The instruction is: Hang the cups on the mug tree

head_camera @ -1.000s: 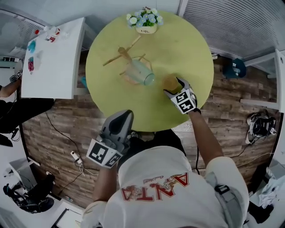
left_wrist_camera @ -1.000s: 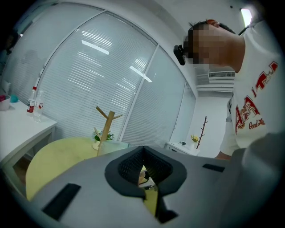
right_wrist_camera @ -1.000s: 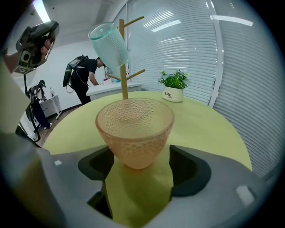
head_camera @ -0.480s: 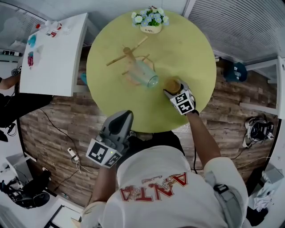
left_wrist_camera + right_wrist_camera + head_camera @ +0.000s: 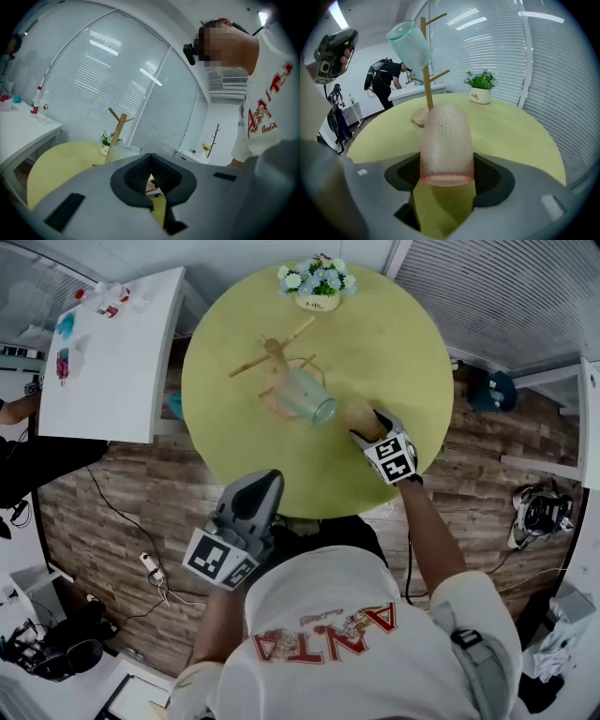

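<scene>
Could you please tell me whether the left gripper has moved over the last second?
No. The left gripper still sits at the near edge of the yellow round table, with its tip in the same spot against that edge as before.

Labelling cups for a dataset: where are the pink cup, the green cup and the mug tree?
pink cup [image 5: 446, 143], right gripper view, dimpled side
green cup [image 5: 410, 44], right gripper view, side wall
mug tree [image 5: 427, 89], right gripper view, trunk

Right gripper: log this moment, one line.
right gripper: jaws just closed onto pink cup between them; green cup: hanging on mug tree
</scene>
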